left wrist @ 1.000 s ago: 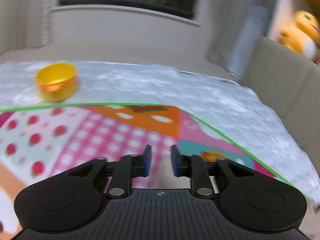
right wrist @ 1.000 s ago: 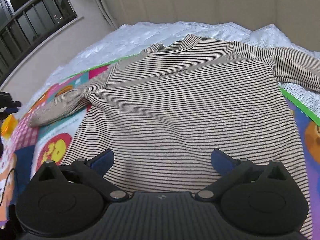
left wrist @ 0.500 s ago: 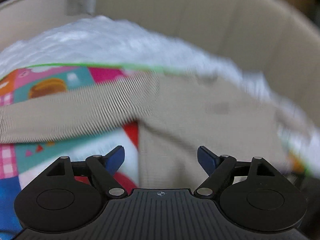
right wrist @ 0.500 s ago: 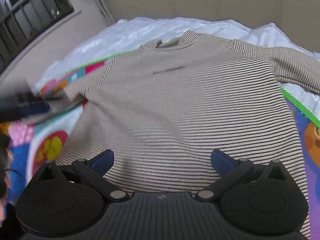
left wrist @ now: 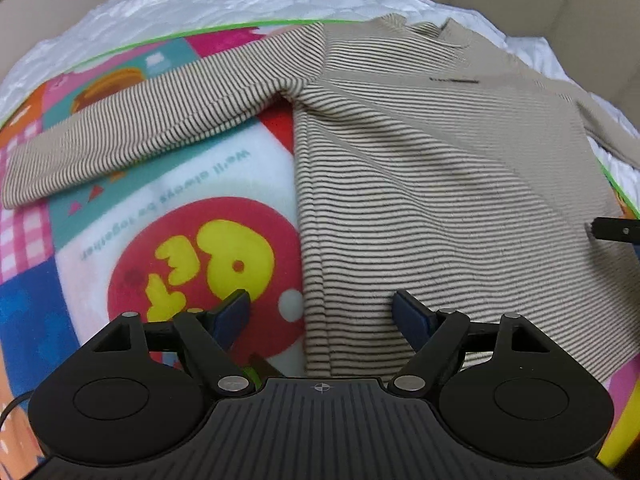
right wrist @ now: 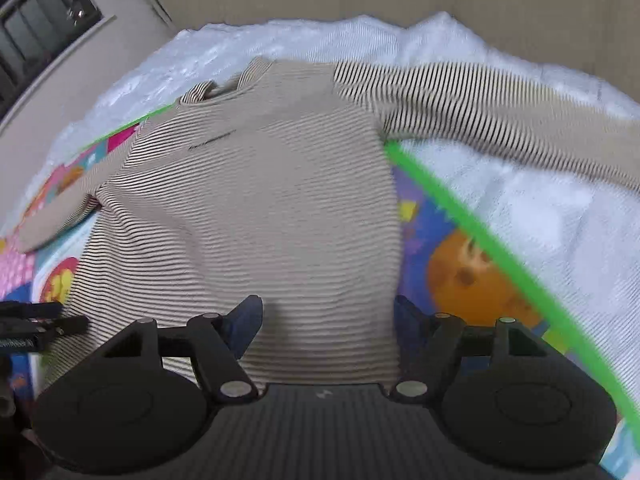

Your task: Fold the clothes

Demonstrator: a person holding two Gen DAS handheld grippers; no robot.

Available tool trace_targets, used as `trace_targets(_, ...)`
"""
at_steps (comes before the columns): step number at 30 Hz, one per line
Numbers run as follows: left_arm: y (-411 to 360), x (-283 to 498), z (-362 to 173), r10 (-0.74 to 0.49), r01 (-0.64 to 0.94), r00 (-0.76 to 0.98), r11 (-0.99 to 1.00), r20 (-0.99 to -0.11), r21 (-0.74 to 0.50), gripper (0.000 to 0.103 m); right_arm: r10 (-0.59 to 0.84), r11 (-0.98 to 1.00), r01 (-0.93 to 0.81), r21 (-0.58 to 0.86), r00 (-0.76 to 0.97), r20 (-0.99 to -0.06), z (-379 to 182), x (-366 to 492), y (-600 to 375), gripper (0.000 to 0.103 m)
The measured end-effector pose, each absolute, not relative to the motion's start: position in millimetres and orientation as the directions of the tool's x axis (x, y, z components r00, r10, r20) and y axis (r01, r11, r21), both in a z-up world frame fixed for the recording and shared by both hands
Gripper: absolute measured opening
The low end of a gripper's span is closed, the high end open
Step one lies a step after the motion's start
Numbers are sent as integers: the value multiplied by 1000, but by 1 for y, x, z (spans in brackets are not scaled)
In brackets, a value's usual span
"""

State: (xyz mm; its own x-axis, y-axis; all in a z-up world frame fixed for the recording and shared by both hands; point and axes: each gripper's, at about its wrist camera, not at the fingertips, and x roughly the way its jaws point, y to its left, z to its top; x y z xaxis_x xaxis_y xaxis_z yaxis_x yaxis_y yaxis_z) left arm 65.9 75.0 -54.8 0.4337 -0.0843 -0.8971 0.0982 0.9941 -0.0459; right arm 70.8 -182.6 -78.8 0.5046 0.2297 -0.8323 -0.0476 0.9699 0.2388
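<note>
— Striped beige knit, is that what is lying there? Where is the sweater (left wrist: 420, 168) sitting?

— It is lying face up and spread flat on the colourful play mat (left wrist: 192, 208), filling the centre and right of the left wrist view. One sleeve (left wrist: 152, 120) is stretching toward the upper left of that frame; the other sleeve (right wrist: 500, 112) is running off the mat onto the white quilt (right wrist: 540, 208) in the upper right of the right wrist view. I judge it is laid out like this so the folds can start from the hem.

— And the tongs?

— Both are released, blue pads wide apart. The left tongs (left wrist: 322, 316) are straddling the garment's side edge near the bottom hem, one pad over the mat, one over the fabric. The right tongs (right wrist: 328, 320) are hovering over the opposite hem corner at the lower centre of their frame.

— Gripping anything?

— Nothing yet; both are pointing forward along the body toward the collar (right wrist: 240, 80).
</note>
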Motion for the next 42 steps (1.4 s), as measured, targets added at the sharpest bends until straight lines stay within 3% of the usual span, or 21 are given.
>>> trace_targets(1,74,64,-56,-84,104,429,994,-899,-43,72,218,974,-65,215,505,-835,-79,69,-177,66)
trace_targets(2,73,63,-55,-86,108,425,993,-901,-43,68,204,979,-86,186,505,-839,-80,68,-171,53)
trace_targets(5,76,57,-53,-102,102,393,993,-914,-67,48,204,978,-141,154,488,-849,-78,59,-159,32)
trace_targets(7,80,51,-52,-115,93,361,992,-925,-87,36,204,976,-164,142,470,-859,-77,54,-156,28)
trace_targets(10,81,40,-51,-127,85,328,991,-936,-104,26,188,974,-199,108,447,-874,-76,42,-151,25)
trace_targets(20,84,16,-46,-140,84,247,989,-959,-123,26,181,970,-221,102,375,-909,-70,15,-158,23)
trace_targets(23,88,16,-33,-148,76,300,988,-942,-131,31,195,972,-201,124,390,-900,-63,17,-167,23)
trace_targets(25,94,18,-21,-165,55,362,986,-918,-156,51,219,973,-166,160,442,-870,-52,19,-182,28)
trace_targets(28,100,27,-5,-202,13,472,975,-858,-222,68,233,971,-88,222,552,-801,-33,23,-215,56)
trace_targets(31,96,44,0,-251,-13,557,950,-792,-311,82,170,954,78,291,657,-734,-21,37,-271,57)
trace_targets(34,85,59,-8,-290,-9,604,929,-743,-370,89,50,912,245,329,730,-682,-23,50,-329,57)
trace_targets(39,85,68,-29,-344,22,599,909,-723,-415,94,-167,931,333,150,754,-636,-38,71,-385,56)
trace_targets(42,84,72,-37,-362,19,589,900,-723,-435,95,-221,918,378,119,737,-639,-54,82,-414,47)
